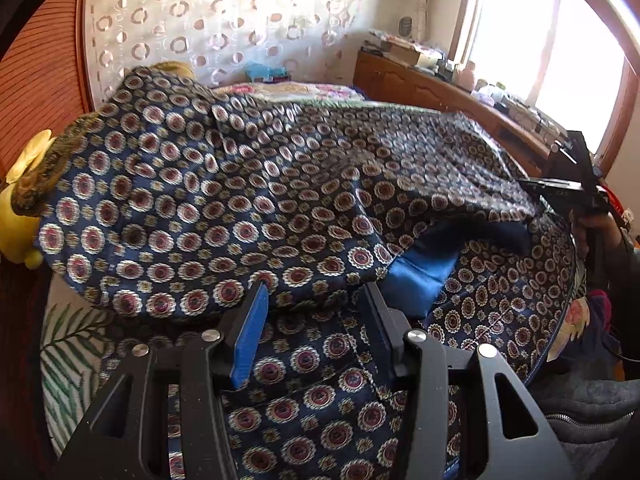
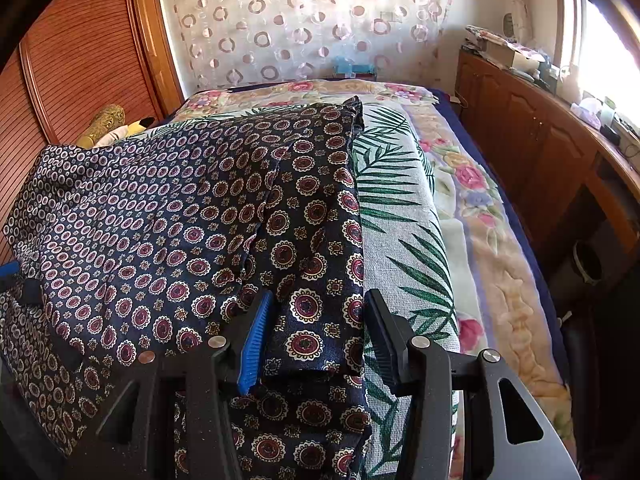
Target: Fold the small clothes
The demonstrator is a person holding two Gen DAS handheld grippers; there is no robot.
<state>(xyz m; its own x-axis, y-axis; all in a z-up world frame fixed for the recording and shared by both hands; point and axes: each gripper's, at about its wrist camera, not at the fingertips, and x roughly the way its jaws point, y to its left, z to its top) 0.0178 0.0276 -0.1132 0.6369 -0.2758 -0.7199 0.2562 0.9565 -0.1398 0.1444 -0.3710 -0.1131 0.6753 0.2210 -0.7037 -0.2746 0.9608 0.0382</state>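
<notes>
— Where's the garment (image 1: 224, 184) now?

— On the bed (image 2: 492, 208), a dark blue thing printed with red medallions, heaped and partly doubled over itself. It lies right ahead of the left tool (image 1: 316, 320) and runs under it. In front of the right tool (image 2: 318, 328) a folded strip of it stretches straight away, its right edge along the palm-leaf cloth (image 2: 404, 216).

— Are the tools holding it?

— Both stand about half apart. The right one has that strip between its fingers, but I can't tell whether the pads press it. The left one has cloth between and beneath its fingers too; no pinch that I can see.

— What might go wrong?

— The fabric looks slippery and loose. If either tool closes on one layer only, I'd guess the fold drags crooked and the layers slide apart. A blue lining (image 1: 424, 276) already shows just right of the left tool, so the layers aren't lined up. The soft bedding gives little to press against.

— And the room?

— Flowered blanket (image 2: 480, 184) under the leaf cloth, a yellow soft toy (image 1: 24, 184) far to the left, circle-patterned curtain (image 2: 304, 20) beyond the bed, a cluttered wooden cabinet (image 2: 532, 132) off to the right beneath a bright window (image 1: 532, 40).
</notes>
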